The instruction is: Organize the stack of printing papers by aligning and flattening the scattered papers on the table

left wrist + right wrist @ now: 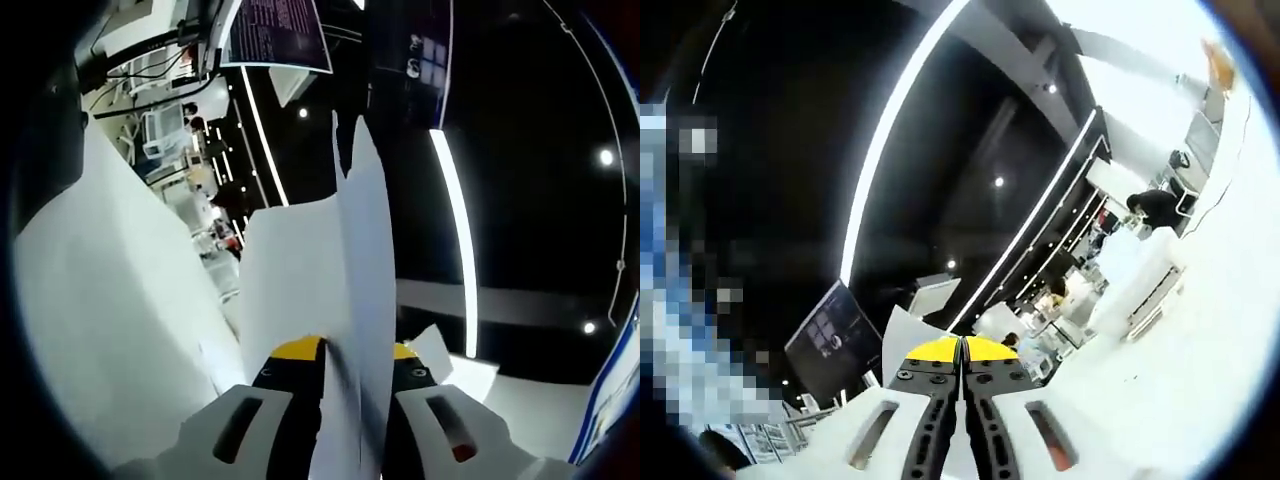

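Left gripper view: your left gripper [345, 362] pinches thin white printing paper sheets [362, 300] edge-on, lifted upright. They look light and floppy, so grip near an edge. Your right gripper [962, 352] has its jaws pressed together, holding nothing visible.

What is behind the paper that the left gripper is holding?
The left gripper pinches a sheet of white paper edge-on. Behind it are a dark ceiling with a long light strip and a dark screen. Whatever lies directly behind the sheet is covered.
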{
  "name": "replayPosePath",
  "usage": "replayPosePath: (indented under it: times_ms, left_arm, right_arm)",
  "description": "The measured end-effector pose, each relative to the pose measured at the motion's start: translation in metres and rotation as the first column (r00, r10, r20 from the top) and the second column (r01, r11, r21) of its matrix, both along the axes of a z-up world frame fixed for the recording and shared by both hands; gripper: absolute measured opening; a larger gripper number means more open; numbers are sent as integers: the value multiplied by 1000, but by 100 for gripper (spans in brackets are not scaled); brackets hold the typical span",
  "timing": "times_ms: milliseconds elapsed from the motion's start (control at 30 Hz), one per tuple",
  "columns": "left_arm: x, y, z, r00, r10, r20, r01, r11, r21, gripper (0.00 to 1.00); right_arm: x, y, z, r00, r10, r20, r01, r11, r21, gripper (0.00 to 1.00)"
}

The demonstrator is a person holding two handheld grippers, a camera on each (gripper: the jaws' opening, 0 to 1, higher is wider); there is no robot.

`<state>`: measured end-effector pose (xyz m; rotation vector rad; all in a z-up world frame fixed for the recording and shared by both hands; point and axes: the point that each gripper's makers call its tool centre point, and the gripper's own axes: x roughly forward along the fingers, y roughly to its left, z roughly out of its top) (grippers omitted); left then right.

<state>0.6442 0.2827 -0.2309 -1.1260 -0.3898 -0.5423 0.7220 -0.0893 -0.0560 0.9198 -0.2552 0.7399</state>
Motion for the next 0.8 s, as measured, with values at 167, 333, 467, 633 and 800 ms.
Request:
replayPosePath:
  times_ms: [167,333,467,633,800]
  left_arm:
    - [0,-1,0,1000,0,-1,0,1000,-1,19]
    - [0,0,0,1000,1,0,-1,1000,-1,19]
    - [0,-1,0,1000,0,0,0,1000,-1,19]
    - [0,-1,0,1000,1,-3,-1,1000,2,19]
    - [-1,-1,1,1000,1,-1,-1,1000,0,19]
  right_arm:
    - [6,4,-2,998,42,-40,-37,994,103,0]
    - [8,13,-5,994,81,-67,-69,983,169,0]
    - [5,19,-8,991,105,-84,-85,974,208,0]
    - [1,33,-14,982,155,-111,-121,956,266,0]
    - [8,37,-20,975,177,-132,-132,946,295,0]
